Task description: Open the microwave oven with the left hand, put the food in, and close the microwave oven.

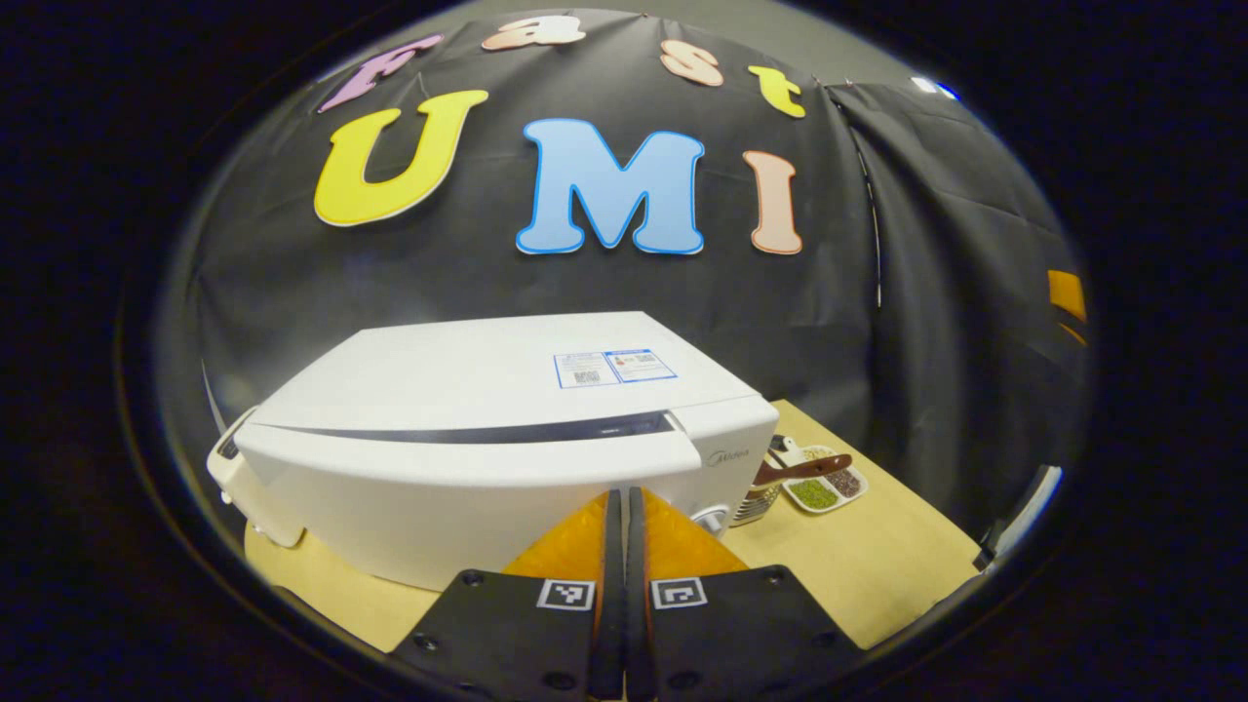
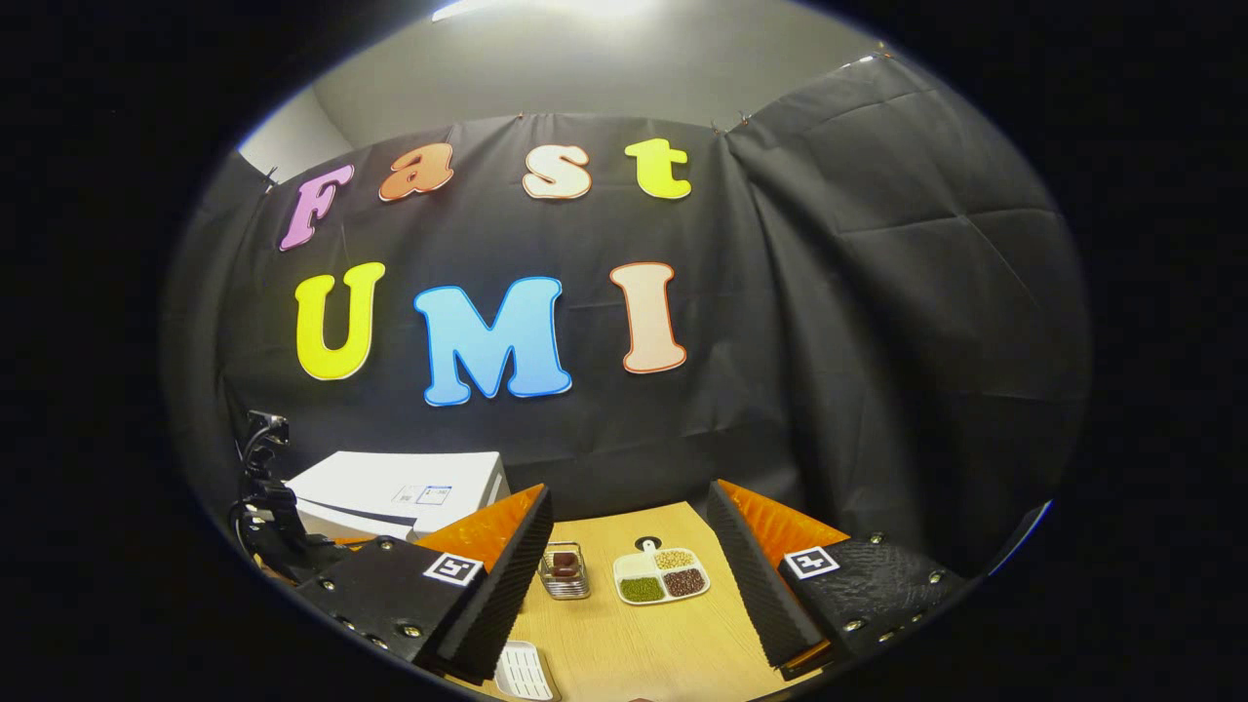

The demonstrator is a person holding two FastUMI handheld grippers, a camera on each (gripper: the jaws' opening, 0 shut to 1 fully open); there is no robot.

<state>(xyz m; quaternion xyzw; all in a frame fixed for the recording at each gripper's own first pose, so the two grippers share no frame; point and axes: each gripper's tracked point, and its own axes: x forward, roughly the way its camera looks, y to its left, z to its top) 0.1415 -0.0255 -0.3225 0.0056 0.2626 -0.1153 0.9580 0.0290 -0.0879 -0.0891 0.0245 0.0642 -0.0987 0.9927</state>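
Observation:
A white microwave (image 1: 487,429) stands on the wooden table with its door shut; it also shows at the left as a white box (image 2: 400,492). My left gripper (image 1: 621,495) is shut with nothing between its fingers, close in front of the microwave's front face, left of the knob (image 1: 717,517). A small clear container (image 2: 564,570) holding brown food stands right of the microwave. My right gripper (image 2: 629,497) is open and empty, held above the table, with the container and a divided plate (image 2: 661,575) between its fingers farther off.
The divided plate (image 1: 824,487) holds green, brown and pale beans, and a brown long piece (image 1: 804,468) lies across its near side. A white ribbed object (image 2: 522,673) lies at the table's near edge. Black cloth walls close the back and right.

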